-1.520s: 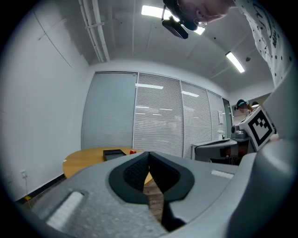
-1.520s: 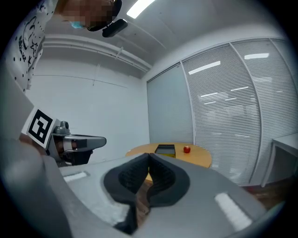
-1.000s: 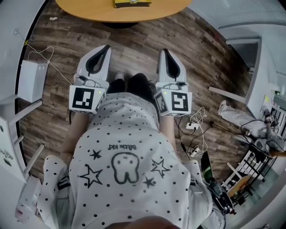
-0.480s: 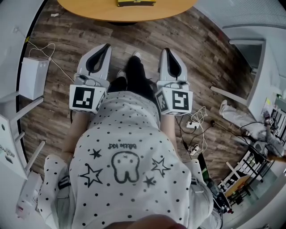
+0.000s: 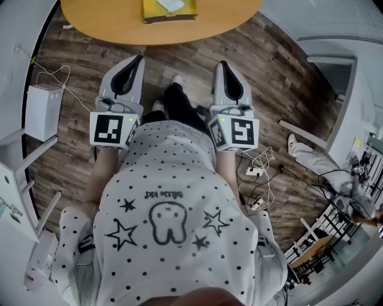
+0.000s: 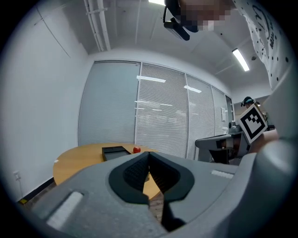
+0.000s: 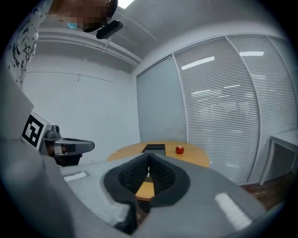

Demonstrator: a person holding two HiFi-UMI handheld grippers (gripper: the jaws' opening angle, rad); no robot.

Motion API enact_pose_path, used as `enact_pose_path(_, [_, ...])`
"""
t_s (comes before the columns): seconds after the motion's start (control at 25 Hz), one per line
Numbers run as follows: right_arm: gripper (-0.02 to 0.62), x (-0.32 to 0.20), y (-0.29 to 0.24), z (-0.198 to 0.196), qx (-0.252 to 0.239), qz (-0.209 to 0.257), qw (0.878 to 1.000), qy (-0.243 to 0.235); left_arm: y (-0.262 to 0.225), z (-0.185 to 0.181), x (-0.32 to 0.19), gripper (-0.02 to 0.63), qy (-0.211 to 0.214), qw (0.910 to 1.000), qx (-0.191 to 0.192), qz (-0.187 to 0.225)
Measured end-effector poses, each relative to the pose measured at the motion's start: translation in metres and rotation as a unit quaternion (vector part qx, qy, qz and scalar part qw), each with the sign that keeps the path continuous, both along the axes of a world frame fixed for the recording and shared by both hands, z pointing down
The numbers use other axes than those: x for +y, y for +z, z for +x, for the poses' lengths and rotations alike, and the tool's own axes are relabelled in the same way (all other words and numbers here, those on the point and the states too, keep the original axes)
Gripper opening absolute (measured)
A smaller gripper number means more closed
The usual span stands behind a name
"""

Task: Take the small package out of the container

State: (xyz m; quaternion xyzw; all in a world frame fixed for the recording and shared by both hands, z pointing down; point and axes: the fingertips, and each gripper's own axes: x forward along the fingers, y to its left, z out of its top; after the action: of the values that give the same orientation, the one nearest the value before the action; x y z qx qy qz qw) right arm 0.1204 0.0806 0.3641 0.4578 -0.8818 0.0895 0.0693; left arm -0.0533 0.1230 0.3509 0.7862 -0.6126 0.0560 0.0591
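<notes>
A yellow container (image 5: pixel 169 10) lies on the round wooden table (image 5: pixel 119 21) at the top of the head view, with a pale small package (image 5: pixel 171 5) inside it. The same container (image 6: pixel 115 152) looks dark in the left gripper view and again in the right gripper view (image 7: pixel 154 148), far ahead. My left gripper (image 5: pixel 137 61) and right gripper (image 5: pixel 222 65) are held side by side over the floor, short of the table. Both are shut with nothing between the jaws, as their own views show for the left gripper (image 6: pixel 148 157) and the right gripper (image 7: pixel 149 159).
A small red round object (image 7: pixel 179 149) sits on the table beside the container. On the floor are a white box (image 5: pixel 42 110) with a cable at the left and a power strip (image 5: pixel 256 170) with cords at the right. A blind-covered glass wall stands behind the table.
The table and container have come nearer and show more fully at the top of the head view; one foot has stepped forward. Both grippers stay shut, side by side.
</notes>
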Motion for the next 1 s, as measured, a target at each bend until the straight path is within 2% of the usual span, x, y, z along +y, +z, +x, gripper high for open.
enact_pose_path(0.12, [0.005,-0.054,0.005,0.017,0.000,-0.005,1.000,-0.007,-0.001,0.015,-0.053,0.011,-0.007,1.0000,-0.002,0.003])
enact_pose_path(0.2, [0.005,-0.069,0.002,0.016,0.001,-0.001,1.000,-0.017,-0.008,0.015,-0.064,0.011,-0.015,0.9998,-0.001,0.012])
enact_pose_path(0.64, [0.005,-0.085,-0.011,-0.018,0.002,0.017,0.997,-0.076,-0.020,-0.019,-0.055,0.009,-0.086,0.9958,-0.005,0.029])
enact_pose_path(1.0, [0.005,-0.086,-0.005,-0.025,0.007,0.009,0.996,-0.087,-0.025,-0.026,-0.055,0.010,-0.097,0.9947,-0.012,0.033])
